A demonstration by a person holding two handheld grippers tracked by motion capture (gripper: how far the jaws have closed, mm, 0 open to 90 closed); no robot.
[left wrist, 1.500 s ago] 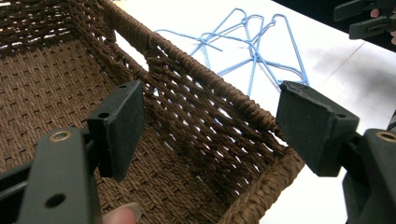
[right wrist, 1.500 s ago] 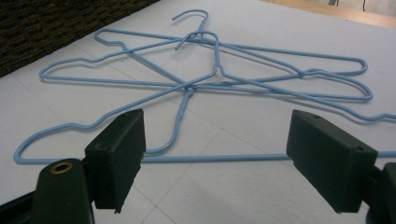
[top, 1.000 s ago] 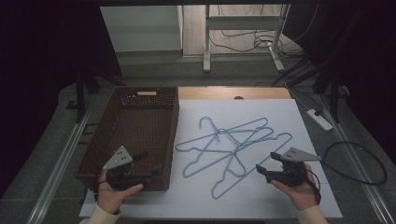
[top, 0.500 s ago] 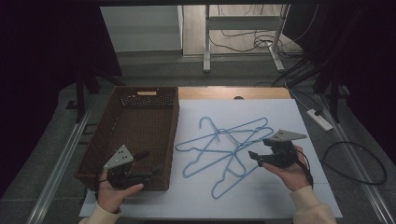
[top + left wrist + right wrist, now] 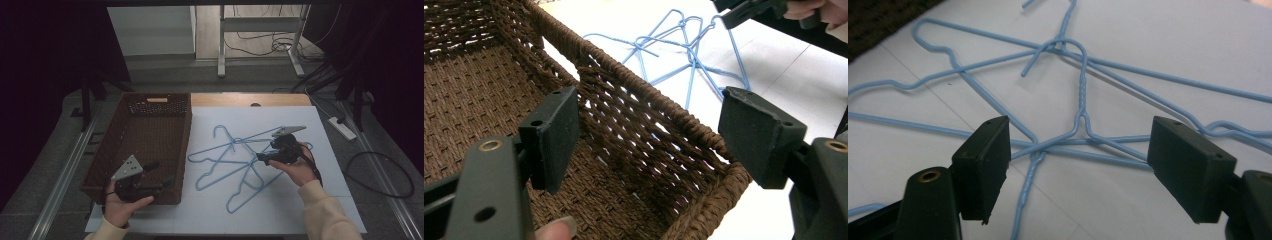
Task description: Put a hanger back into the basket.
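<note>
High view: the right gripper (image 5: 264, 159) hovers over a tangle of blue wire hangers (image 5: 235, 160) lying on the white table cover (image 5: 210, 220); the left gripper (image 5: 162, 175) sits at the near right corner of the brown wicker basket (image 5: 150, 107).

Right gripper view: both jaws stand wide apart, holding nothing, either side of 1 twisted hanger neck (image 5: 1082, 100). The wire is thin, smooth and coated.

Left gripper view: jaws wide apart, empty, straddling the basket's coarse woven rim (image 5: 664, 107), 1 jaw inside, 1 outside. The basket is rectangular with open-weave walls.
</note>
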